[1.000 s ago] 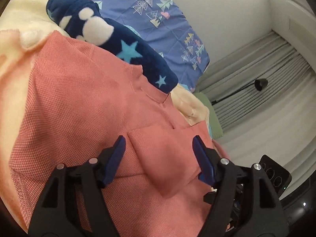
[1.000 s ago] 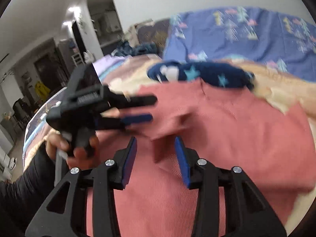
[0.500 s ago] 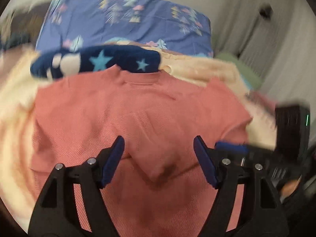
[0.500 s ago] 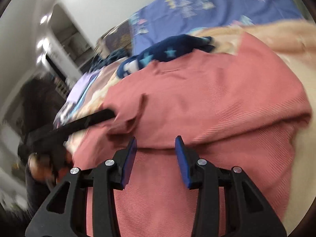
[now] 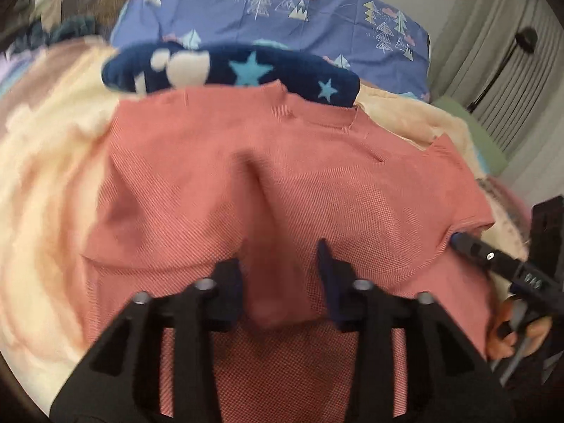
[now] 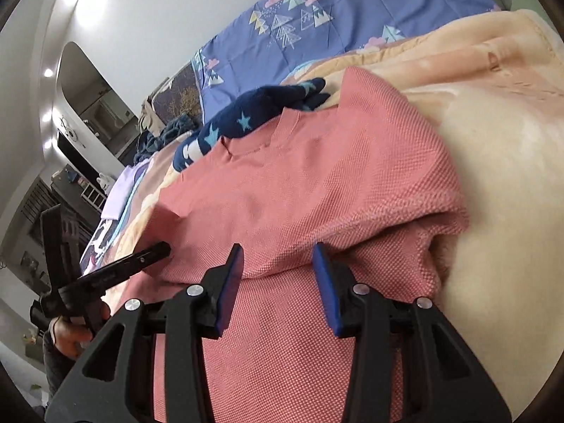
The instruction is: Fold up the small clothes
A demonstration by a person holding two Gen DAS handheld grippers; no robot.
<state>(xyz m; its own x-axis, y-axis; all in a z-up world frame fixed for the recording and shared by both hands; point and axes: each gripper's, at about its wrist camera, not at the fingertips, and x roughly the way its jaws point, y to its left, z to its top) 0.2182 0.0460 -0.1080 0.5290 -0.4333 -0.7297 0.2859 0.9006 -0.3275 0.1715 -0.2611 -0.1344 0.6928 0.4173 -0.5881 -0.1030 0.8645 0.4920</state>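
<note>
A coral-pink knit top lies spread on the bed, its right sleeve side folded over. My left gripper sits low over the left part of the top. Its jaws are closing with a raised ridge of pink fabric between them; blur hides whether the pads press. In the right wrist view its tip meets the top's left edge. My right gripper stands open over the folded hem edge, pads apart from the cloth. Its blue tip shows at the right sleeve.
A navy fleece with stars lies just behind the top's collar. A cream blanket lies under the top, with a blue tree-print cover at the back. Grey curtains hang at the right. A person's hand holds the left gripper.
The left jaws have narrowed around a ridge of pink fabric. The right gripper has sunk toward the folded right edge and rolled. The left gripper has come down to the top's left edge.
</note>
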